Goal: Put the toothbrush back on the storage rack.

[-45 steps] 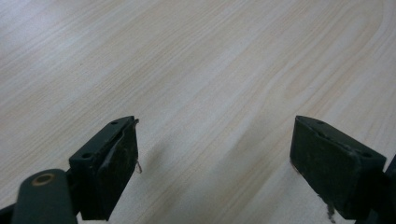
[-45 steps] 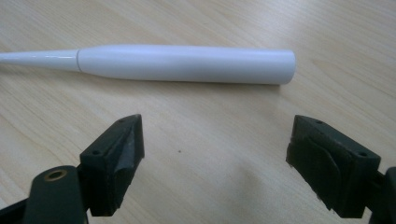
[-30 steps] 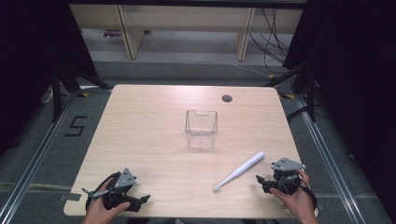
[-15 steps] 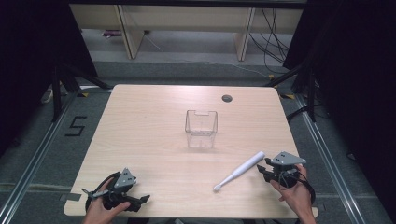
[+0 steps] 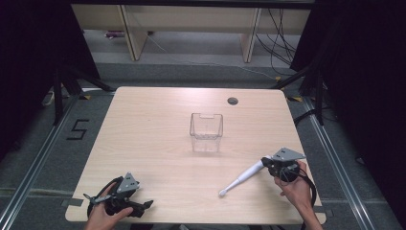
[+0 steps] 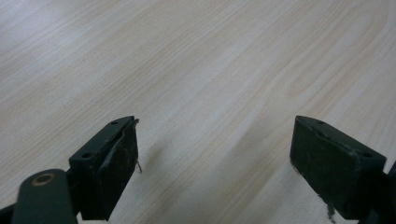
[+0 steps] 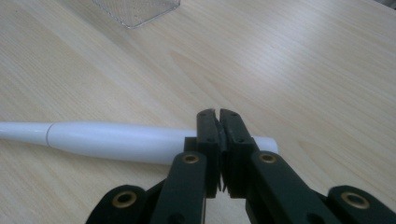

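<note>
White wand-shaped tool flat on table, right front area, lying diagonally, thick end toward right gripper. Seen in right gripper view running across behind the jaws, which have just been closing and now meet pad to pad in front of the thick end; nothing seen pinched between them. Clear container upright mid-table, well apart from tool. Left gripper at front left edge, jaws wide apart over bare wood.
</note>
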Demonstrator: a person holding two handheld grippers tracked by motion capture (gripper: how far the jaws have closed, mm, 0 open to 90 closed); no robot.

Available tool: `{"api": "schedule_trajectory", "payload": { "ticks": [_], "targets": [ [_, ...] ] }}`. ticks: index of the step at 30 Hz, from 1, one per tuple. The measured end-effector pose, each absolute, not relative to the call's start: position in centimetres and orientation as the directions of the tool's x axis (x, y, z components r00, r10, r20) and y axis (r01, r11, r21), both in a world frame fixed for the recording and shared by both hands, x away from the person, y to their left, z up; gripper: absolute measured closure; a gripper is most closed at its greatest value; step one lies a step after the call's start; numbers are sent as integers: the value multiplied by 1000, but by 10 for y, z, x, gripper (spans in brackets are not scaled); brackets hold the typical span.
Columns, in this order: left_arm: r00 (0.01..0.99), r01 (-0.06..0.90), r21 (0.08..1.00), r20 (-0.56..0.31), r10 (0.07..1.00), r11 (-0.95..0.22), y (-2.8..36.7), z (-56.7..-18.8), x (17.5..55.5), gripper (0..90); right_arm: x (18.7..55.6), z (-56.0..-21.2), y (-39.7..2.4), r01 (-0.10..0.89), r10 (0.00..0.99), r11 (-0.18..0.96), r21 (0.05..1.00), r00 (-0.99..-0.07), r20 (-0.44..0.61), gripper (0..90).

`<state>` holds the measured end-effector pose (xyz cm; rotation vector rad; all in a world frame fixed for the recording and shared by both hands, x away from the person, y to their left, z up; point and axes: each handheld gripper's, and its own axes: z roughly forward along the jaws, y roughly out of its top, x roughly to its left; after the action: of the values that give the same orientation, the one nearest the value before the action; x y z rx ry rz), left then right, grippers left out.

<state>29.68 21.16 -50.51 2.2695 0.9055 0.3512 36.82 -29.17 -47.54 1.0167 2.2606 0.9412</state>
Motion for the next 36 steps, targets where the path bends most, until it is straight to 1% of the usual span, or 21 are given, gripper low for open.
{"api": "schedule_trajectory", "payload": {
  "ticks": [6,7,11,15,18,23,27,31,32,34,35,36],
  "targets": [
    [726,511,664,6,688,-545,212,-505,297,149,380,-476,-287,432,770,493,756,-620,-148,900],
    [726,511,664,6,687,-545,212,-505,297,149,383,-477,-287,454,782,477,753,-610,-127,900],
    [726,512,664,6,688,-545,212,-505,297,149,389,-479,-289,450,779,477,755,-614,-127,900],
    [728,508,666,7,686,-547,212,-505,297,149,397,-478,-288,477,800,456,752,-590,-111,900],
    [729,507,666,8,685,-547,212,-505,297,149,401,-479,-289,470,796,473,745,-591,-131,900],
    [725,512,667,4,689,-542,212,-505,296,149,409,-483,-292,481,796,475,736,-591,-128,900],
    [726,510,667,4,688,-543,212,-505,296,149,409,-485,-291,496,803,464,734,-585,-113,900],
    [729,506,668,7,684,-546,212,-505,296,149,408,-485,-291,528,808,462,713,-582,-93,900],
    [727,509,668,5,687,-544,212,-505,296,149,408,-486,-291,511,803,470,719,-587,-108,900],
    [725,511,668,4,689,-541,212,-505,296,150,409,-486,-291,511,801,472,719,-589,-107,900],
    [727,509,668,5,687,-543,212,-505,296,149,407,-487,-291,541,815,451,710,-574,-81,900],
    [727,509,668,4,687,-542,211,-505,296,149,407,-487,-291,541,815,451,710,-574,-81,900]
  ]
}}
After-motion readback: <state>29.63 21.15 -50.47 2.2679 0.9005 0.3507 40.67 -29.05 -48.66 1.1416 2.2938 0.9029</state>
